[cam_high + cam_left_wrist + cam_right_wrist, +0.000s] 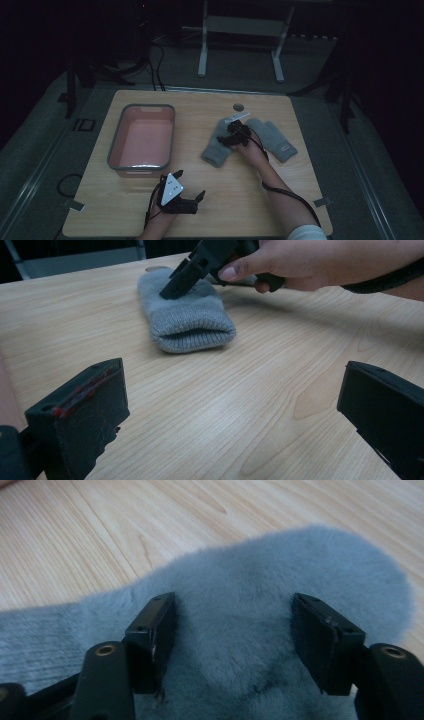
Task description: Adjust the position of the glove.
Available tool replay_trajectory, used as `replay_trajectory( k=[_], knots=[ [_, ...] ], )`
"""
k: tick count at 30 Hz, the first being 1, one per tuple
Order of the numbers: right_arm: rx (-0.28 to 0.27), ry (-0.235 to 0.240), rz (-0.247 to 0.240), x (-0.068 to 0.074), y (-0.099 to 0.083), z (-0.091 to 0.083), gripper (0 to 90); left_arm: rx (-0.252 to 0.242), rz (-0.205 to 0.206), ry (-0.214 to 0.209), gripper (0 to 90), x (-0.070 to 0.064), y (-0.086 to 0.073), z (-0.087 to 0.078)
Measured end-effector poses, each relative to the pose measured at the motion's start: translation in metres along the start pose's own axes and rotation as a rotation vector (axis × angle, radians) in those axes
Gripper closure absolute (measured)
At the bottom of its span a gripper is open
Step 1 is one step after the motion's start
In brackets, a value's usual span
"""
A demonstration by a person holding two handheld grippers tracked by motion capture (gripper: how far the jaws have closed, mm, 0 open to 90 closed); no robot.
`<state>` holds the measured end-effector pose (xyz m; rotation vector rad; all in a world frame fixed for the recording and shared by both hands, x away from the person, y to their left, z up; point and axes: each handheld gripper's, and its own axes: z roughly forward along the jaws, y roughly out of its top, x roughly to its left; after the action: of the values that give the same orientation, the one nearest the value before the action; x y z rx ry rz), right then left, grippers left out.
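The right claw [234, 135] is held wide open, its jaws pressed down onto the near grey mitten [220, 142], which lies right of center on the surface [240, 200]. The left claw [192, 199], also spread wide, is held at six o'clock, gripping nothing.

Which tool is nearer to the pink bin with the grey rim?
Left. The left tool sits just in front of the bin, near its front right corner. The right tool is farther off to the bin's right, over a grey mitten.
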<state>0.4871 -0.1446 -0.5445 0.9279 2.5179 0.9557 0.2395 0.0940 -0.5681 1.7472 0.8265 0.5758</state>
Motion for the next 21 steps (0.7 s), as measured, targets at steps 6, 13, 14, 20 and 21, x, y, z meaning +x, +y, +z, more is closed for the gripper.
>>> replay_trajectory(
  k=[6, 13, 14, 20, 21],
  knots=[
    [-0.006, 0.007, -0.015, -0.002, -0.003, 0.0, 49.6, 0.015, 0.002, -0.004, 0.3, 0.0, 0.0, 0.001],
    [-0.009, 0.031, -0.026, -0.001, -0.002, -0.002, 74.2, 0.014, -0.009, -0.004, 0.3, 0.001, 0.0, 0.001],
    [-0.01, 0.049, -0.016, -0.002, -0.001, -0.004, 77.0, 0.015, -0.006, -0.004, 0.3, 0.001, 0.0, 0.001],
    [-0.005, 0.082, -0.021, -0.002, 0.002, -0.011, 79.7, 0.016, -0.004, -0.005, 0.3, 0.001, 0.0, 0.001],
    [-0.016, 0.105, -0.031, -0.002, 0.003, -0.016, 80.1, 0.015, -0.004, -0.004, 0.3, 0.001, 0.0, 0.001]
  ],
)
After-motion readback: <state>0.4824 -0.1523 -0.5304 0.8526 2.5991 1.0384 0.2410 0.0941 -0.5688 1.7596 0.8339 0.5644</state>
